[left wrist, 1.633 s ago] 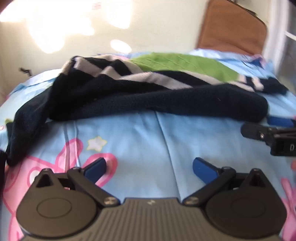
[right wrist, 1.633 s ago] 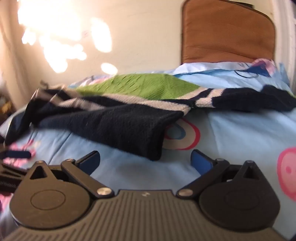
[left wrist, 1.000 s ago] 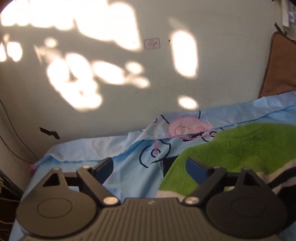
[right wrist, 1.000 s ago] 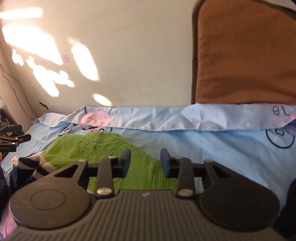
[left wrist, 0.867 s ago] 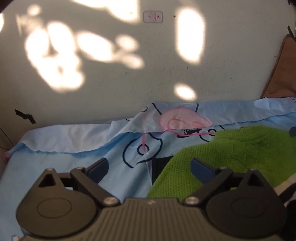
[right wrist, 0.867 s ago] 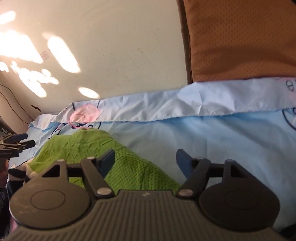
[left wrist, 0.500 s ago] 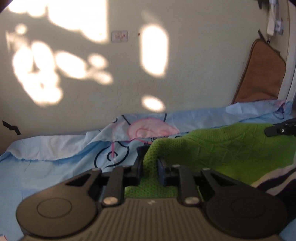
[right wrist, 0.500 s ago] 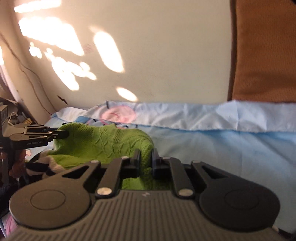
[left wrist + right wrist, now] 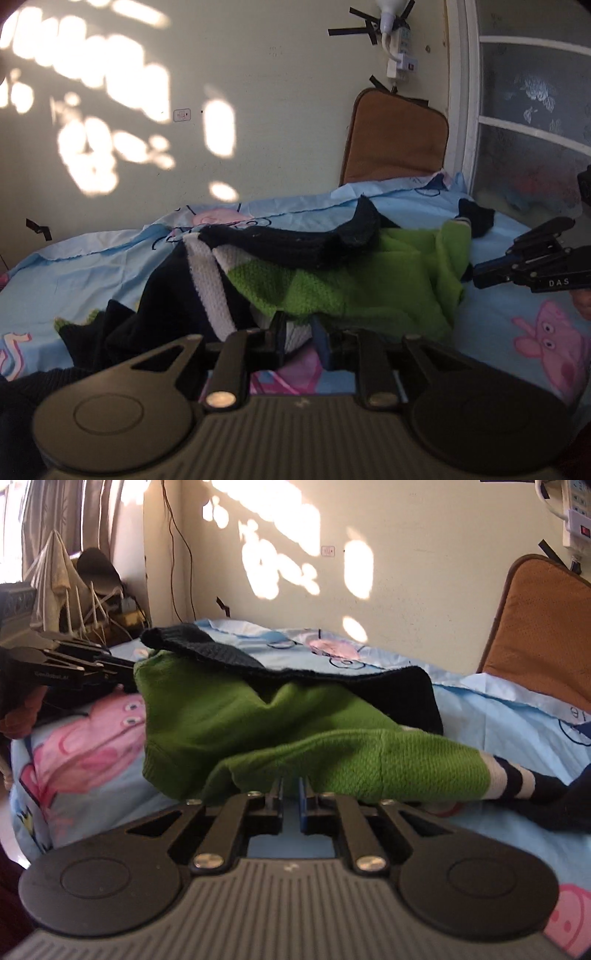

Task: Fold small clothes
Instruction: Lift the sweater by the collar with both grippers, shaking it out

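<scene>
A knitted sweater in green, navy and white (image 9: 343, 284) is held up in a loose heap over a bed covered by a light blue cotton sheet printed with pink cartoon pigs (image 9: 524, 314). Part of the garment is draped on the sheet, and one striped sleeve (image 9: 517, 781) is stretched to the right in the right wrist view.

The left gripper (image 9: 297, 338) is seen with its fingers drawn close together, and the lower edge of the knit is pinched between them. The right gripper (image 9: 290, 801) is also clenched, with only a narrow gap, and the green fabric is clamped at its fingertips. Each tool is visible in the other camera, beside the garment.

The sheet is wrinkled along the far side, where its edge is laid against a pale cream plastered wall (image 9: 258, 74). Bright patches of sunlight are thrown on this wall. A brown padded cushion with a dark border (image 9: 395, 144) is leaned upright against the wall at the far corner of the bed. A white power strip (image 9: 397, 40) is fixed to the wall above it with black tape. A white-framed door with frosted flower-pattern glass (image 9: 528, 129) is seen to the right. In the right wrist view, a beige curtain (image 9: 74, 513) and a pale folded drying rack (image 9: 66, 590) are seen at the left end of the bed.
</scene>
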{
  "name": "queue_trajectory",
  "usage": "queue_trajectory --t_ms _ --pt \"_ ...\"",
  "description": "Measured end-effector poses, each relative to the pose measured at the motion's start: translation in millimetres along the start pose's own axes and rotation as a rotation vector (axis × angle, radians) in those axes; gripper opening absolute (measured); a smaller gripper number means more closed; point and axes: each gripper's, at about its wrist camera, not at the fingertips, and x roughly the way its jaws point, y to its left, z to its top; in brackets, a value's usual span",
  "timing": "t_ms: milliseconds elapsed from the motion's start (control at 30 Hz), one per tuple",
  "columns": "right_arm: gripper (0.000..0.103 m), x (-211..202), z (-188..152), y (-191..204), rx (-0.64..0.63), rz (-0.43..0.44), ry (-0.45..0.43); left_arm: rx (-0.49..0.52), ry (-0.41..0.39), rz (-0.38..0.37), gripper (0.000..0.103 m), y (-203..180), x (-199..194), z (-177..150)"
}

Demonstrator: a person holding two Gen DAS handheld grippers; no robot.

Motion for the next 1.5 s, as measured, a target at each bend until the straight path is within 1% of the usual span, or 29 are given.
queue_trajectory --t_ms 67,100,133,167,200,233,300,400,467,500,533,567,633,700,733,767,800,833,867,900,933,1000,1033,1067,1100,1167,1267,1433,1500 --pt "0.014 8.5 0.0 10.6 -0.091 -0.053 0.010 0.056 -0.007 0.030 0.022 -4.5 -3.4 -6.3" --pt "0.019 10.5 2.6 13.5 -0.127 -0.064 0.013 0.089 -0.017 0.038 0.023 -7.6 -6.2 -4.9" --pt "0.027 10.8 7.2 15.0 -0.161 -0.064 0.005 0.137 -0.036 0.045 0.031 -10.6 -12.6 -5.6" --pt "0.033 3.1 9.2 22.8 -0.201 -0.060 -0.017 0.194 -0.058 0.061 0.043 -15.7 -20.3 -7.1" --pt "0.046 -5.5 8.2 28.8 -0.240 -0.057 -0.042 0.251 -0.078 0.077 0.048 -23.7 -27.5 -10.9" --pt "0.053 -9.1 9.7 29.4 -0.272 -0.060 -0.063 0.295 -0.090 0.079 0.051 -26.1 -31.3 -11.7" --pt "0.055 -13.7 12.6 28.7 -0.324 -0.064 -0.074 0.409 -0.089 0.065 0.051 -40.4 -36.0 -20.3" --pt "0.061 2.4 24.3 32.2 -0.438 -0.057 -0.029 0.592 -0.050 0.030 0.054 -63.5 -26.1 -35.9" --pt "0.069 16.0 29.1 39.3 -0.551 -0.037 -0.003 0.711 -0.043 0.010 0.054 -73.9 -15.0 -47.1" --pt "0.079 19.5 27.7 43.3 -0.607 -0.029 0.010 0.748 -0.049 0.012 0.054 -75.1 -8.7 -49.8" --pt "0.084 29.3 32.9 43.1 -0.652 -0.019 0.023 0.772 -0.055 0.018 0.054 -75.1 -3.0 -50.4" --pt "0.084 40.1 37.2 44.6 -0.704 -0.007 0.043 0.799 -0.065 0.029 0.054 -74.7 4.8 -50.9" --pt "0.084 59.3 41.9 47.0 -0.785 -0.001 0.090 0.829 -0.073 0.058 0.054 -70.6 16.4 -48.8" --pt "0.083 76.8 42.7 50.4 -0.856 -0.019 0.116 0.850 -0.074 0.079 0.056 -65.3 21.8 -44.5" --pt "0.080 82.8 44.2 49.9 -0.867 -0.014 0.126 0.867 -0.083 0.085 0.058 -63.9 19.6 -43.6" --pt "0.074 83.0 43.3 49.7 -0.865 -0.003 0.131 0.890 -0.099 0.088 0.060 -62.4 15.4 -42.7" --pt "0.055 81.7 43.2 52.0 -0.846 0.016 0.131 0.909 -0.121 0.090 0.063 -61.4 9.3 -42.7" --pt "0.035 82.8 45.8 52.1 -0.827 0.031 0.129 0.921 -0.139 0.092 0.071 -59.9 4.1 -42.7" --pt "0.025 83.4 48.1 52.5 -0.810 0.039 0.121 0.936 -0.160 0.095 0.083 -58.3 -1.2 -40.7" --pt "0.020 77.9 44.3 56.8 -0.794 0.028 0.105 0.944 -0.174 0.095 0.086 -55.4 -4.1 -40.2" --pt "0.019 75.4 44.5 56.9 -0.786 0.017 0.085 0.948 -0.173 0.099 0.086 -53.2 -4.5 -40.7" --pt "0.018 65.2 45.6 54.9 -0.734 -0.007 0.041 0.960 -0.136 0.107 0.081 -51.3 3.6 -40.2" --pt "0.018 56.9 47.7 53.2 -0.691 -0.021 0.013 0.970 -0.126 0.102 0.074 -52.0 7.7 -41.3" --pt "0.018 50.7 53.1 49.3 -0.644 -0.035 -0.018 0.982 -0.123 0.096 0.072 -52.7 11.0 -41.9" --pt "0.017 35.9 52.6 49.3 -0.585 -0.068 -0.061 0.992 -0.124 0.093 0.072 -53.4 14.5 -42.3" --pt "0.017 23.1 60.6 41.8 -0.508 -0.107 -0.121 0.999 -0.120 0.083 0.072 -53.8 24.9 -38.7" --pt "0.017 6.1 74.6 28.6 -0.390 -0.163 -0.203 0.992 -0.120 0.094 0.072 -52.4 33.6 -41.1" --pt "0.016 -21.7 81.7 22.6 -0.231 -0.237 -0.303 0.962 -0.154 0.116 0.076 -50.9 27.7 -46.5" --pt "0.016 -23.4 83.6 25.2 -0.205 -0.254 -0.331 0.935 -0.176 0.154 0.076 -52.3 27.8 -46.5"
